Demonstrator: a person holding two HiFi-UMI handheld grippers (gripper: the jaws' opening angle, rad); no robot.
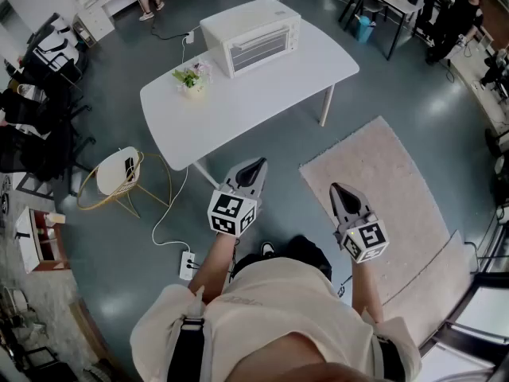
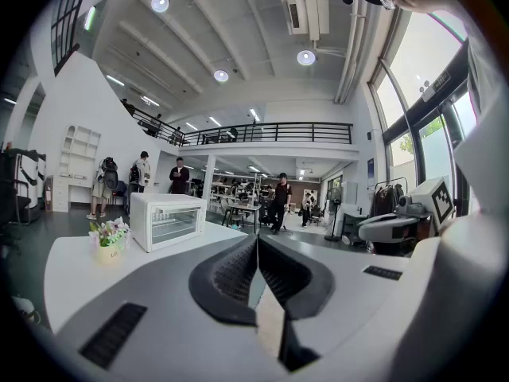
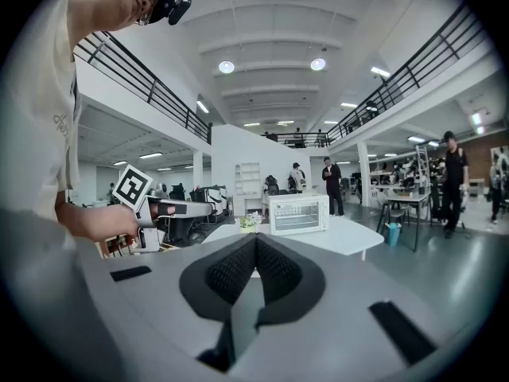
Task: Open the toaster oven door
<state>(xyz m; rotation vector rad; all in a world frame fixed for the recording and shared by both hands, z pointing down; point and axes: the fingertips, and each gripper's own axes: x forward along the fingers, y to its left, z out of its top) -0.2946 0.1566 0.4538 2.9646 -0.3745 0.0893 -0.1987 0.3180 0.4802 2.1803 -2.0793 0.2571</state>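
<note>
item 1, my left tool (image 1: 256, 164): held low in front of me over the grey floor, short of the worktop's near edge. in the left gripper view the left tool (image 2: 257, 237) has its two ribbed jaws pressed together, nothing between them. marker cube near my hand.

item 2, my right tool (image 1: 338, 188): held level with the left one, over the near edge of the rug (image 1: 398, 205), well apart from the worktop. in the right gripper view the right tool (image 3: 256, 239) is likewise closed up jaw to jaw and holds nothing.

item 3, toaster oven (image 1: 253, 38): white, standing on the far side of the worktop (image 1: 262, 102), front turned towards me. its door (image 1: 258, 50) is shut flat against the body, glass panel showing. neither of my tools touches it; both are well short of it. it also shows ahead in the left gripper view (image 2: 165, 221) and in the right gripper view (image 3: 298, 214).

item 4, flower pot (image 1: 191, 79): small, pale, with pink and green sprigs, just beside the oven on its left as i see it, on the same worktop.

item 5, worktop: white, rounded corners, white legs.

item 6, floor goods: a round side table (image 1: 119, 172) with a wire frame to my left, and a white power strip (image 1: 189, 264) with a cable near my feet.
</note>
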